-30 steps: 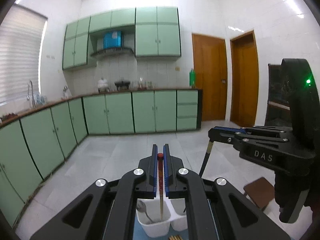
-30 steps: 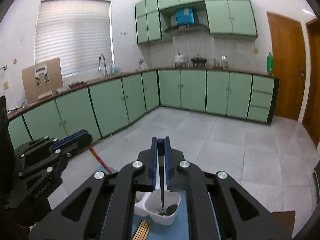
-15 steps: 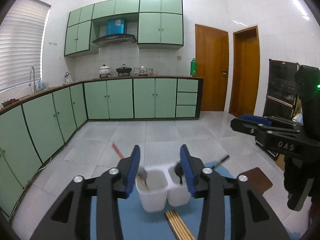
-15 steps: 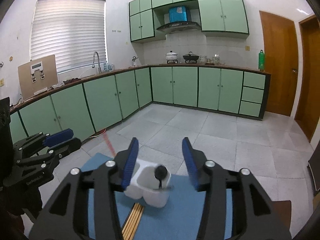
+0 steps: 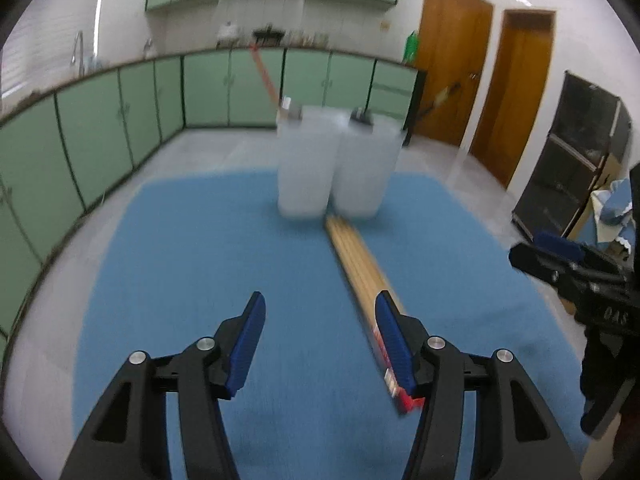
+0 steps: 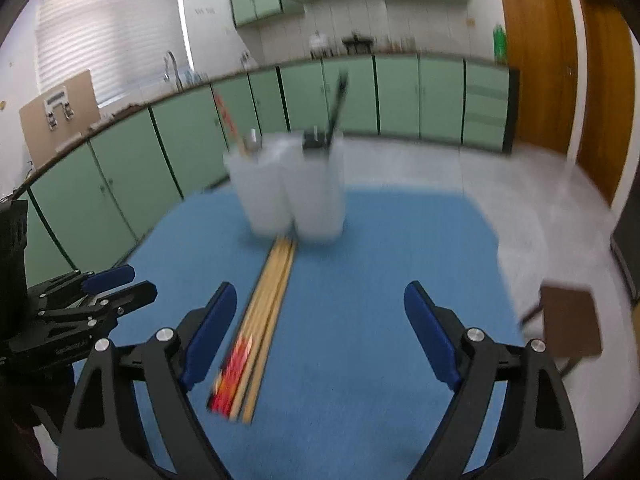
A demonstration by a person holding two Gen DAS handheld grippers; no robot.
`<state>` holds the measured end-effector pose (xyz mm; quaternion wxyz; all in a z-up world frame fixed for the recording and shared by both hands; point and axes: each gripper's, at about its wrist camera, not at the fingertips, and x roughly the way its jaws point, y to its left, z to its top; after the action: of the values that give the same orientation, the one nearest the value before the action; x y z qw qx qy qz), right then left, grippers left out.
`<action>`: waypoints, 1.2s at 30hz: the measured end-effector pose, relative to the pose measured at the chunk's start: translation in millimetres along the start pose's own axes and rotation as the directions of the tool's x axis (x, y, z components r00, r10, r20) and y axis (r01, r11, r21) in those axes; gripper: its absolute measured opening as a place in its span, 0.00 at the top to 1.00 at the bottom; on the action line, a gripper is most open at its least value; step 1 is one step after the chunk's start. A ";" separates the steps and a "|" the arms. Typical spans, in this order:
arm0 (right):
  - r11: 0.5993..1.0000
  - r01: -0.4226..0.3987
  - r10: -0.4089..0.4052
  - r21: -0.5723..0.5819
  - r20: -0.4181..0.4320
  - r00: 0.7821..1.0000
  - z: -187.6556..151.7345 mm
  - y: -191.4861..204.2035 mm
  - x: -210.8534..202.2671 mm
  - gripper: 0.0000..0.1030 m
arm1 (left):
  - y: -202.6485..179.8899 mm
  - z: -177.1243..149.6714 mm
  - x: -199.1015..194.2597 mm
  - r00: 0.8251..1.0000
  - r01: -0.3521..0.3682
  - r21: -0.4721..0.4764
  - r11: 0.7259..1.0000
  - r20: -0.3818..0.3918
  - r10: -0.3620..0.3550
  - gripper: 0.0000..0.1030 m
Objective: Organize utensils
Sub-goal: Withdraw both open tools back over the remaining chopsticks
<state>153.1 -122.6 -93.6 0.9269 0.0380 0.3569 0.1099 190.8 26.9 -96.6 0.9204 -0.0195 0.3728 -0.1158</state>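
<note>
While both views are smeared by motion blur, the main things still read clearly. At the bottom of the left wrist view, the left gripper (image 5: 320, 340) has black arms and blue pads; its jaws have just been opening, stand about half apart, and hold nothing, with only bare blue mat (image 5: 180, 260) between them. Its right-hand pad (image 5: 394, 346) overlaps the red-tipped near end of a bundle of long pale wooden chopsticks (image 5: 356, 260) in the picture; whether it touches them I cannot tell.

At the bottom of the right wrist view, the right gripper (image 6: 320, 340) has also just been opening its jaws, which are spread wide and empty over the mat. The chopsticks lie flat just inside its left pad (image 6: 210, 334), running from lower centre up toward the middle of the frame.

Farther on, at the far end of the bundle, a white plastic two-compartment holder (image 5: 334, 168) stands upright near the mat's far edge. A red-handled utensil (image 5: 264, 76) leans out of its left compartment and a dark-handled utensil (image 6: 336, 106) out of its right one.

Beyond, green kitchen cabinets (image 5: 120, 120) fill the upper half of both frames.
</note>
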 end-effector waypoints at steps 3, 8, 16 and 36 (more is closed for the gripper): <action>1.000 0.010 -0.010 0.007 -0.055 0.998 -21.3 6.3 8.8 0.19 | 3.4 -20.4 7.9 0.999 -0.006 -0.021 1.000 -0.044 0.005 0.45; 1.000 0.006 -0.004 0.018 -0.121 0.993 -45.4 10.0 16.8 0.19 | -1.3 -41.3 13.4 0.996 -0.026 -0.008 1.000 -0.086 0.025 0.45; 1.000 -0.006 0.007 0.010 -0.164 0.986 -61.7 25.3 22.4 0.30 | -6.4 -57.5 19.2 0.992 -0.062 0.023 0.998 -0.112 0.064 0.45; 0.994 0.022 -0.041 -0.105 -0.182 0.982 -62.9 54.1 35.4 0.85 | -7.8 -56.6 22.0 0.991 -0.056 0.012 0.998 -0.121 0.057 0.45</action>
<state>127.0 -62.3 -155.3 0.8924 -0.0254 0.4353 0.1162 165.4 17.2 -151.4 0.8991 0.0018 0.4278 -0.0924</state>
